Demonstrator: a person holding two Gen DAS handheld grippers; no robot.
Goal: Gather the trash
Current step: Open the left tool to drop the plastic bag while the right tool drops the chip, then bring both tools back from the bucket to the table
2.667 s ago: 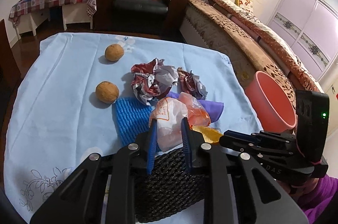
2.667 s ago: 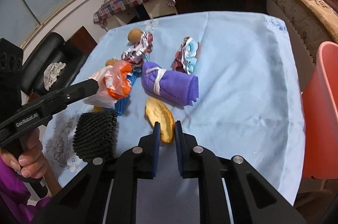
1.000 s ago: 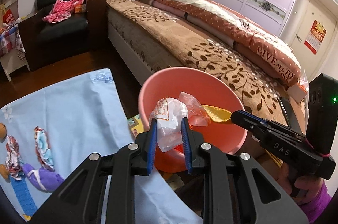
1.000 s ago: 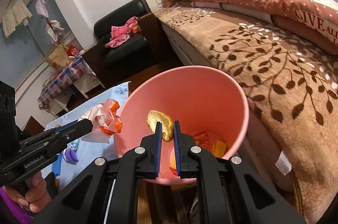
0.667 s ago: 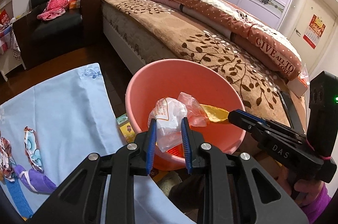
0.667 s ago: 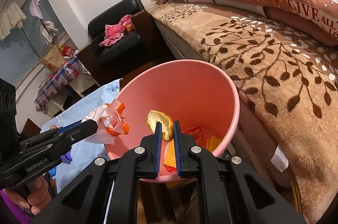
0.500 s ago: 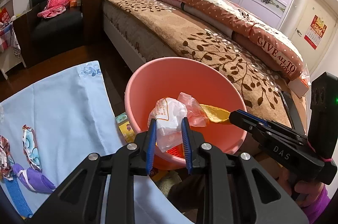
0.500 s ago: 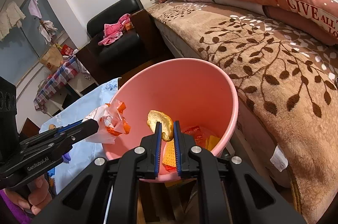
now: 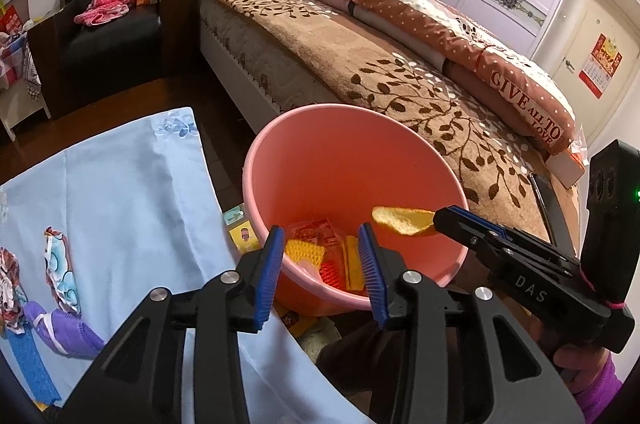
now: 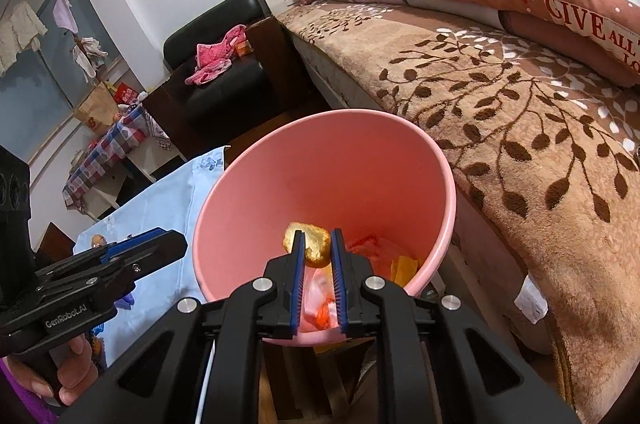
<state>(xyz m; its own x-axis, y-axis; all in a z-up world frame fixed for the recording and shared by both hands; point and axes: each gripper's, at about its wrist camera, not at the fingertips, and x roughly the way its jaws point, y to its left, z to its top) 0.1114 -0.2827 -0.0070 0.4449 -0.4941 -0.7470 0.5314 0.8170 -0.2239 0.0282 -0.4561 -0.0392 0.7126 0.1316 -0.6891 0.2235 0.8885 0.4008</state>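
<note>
A bedroom: a bed point(image 9: 360, 40) with a brown leaf-patterned cover and a rolled quilt fills the far side, a black armchair point(image 9: 116, 16) stands at its head with pink clothes on the seat, and a table under a light blue cloth point(image 9: 120, 208) takes the near left.

From the left wrist, one pink bin point(image 9: 352, 160) stands between the table edge and the bed, its mouth tipped toward the camera. At its bottom lie a clear and orange wrapper point(image 9: 320, 236) among yellow and orange scraps, too jumbled to count. The left gripper point(image 9: 322, 264) hangs over the near rim; its jaws have just been opening, stand wide apart, and hold nothing. From the right, the right gripper point(image 9: 438, 220) reaches over the bin with one yellow peel point(image 9: 402, 220) at its tip. On the cloth at far left lie a purple roll point(image 9: 60, 328), a blue mesh piece point(image 9: 26, 364) and two crumpled printed wrappers point(image 9: 58, 268).

From the right wrist, the right gripper point(image 10: 318, 256) has the peel point(image 10: 310, 244) between its pads, above the bin point(image 10: 320, 176); its jaws have just been opening slightly, and whether the pads press on the peel I cannot tell. The wrapper point(image 10: 320, 296) lies below. The left gripper point(image 10: 176, 246) shows at left, beside the bin's rim, held by a hand point(image 10: 68, 372).
</note>
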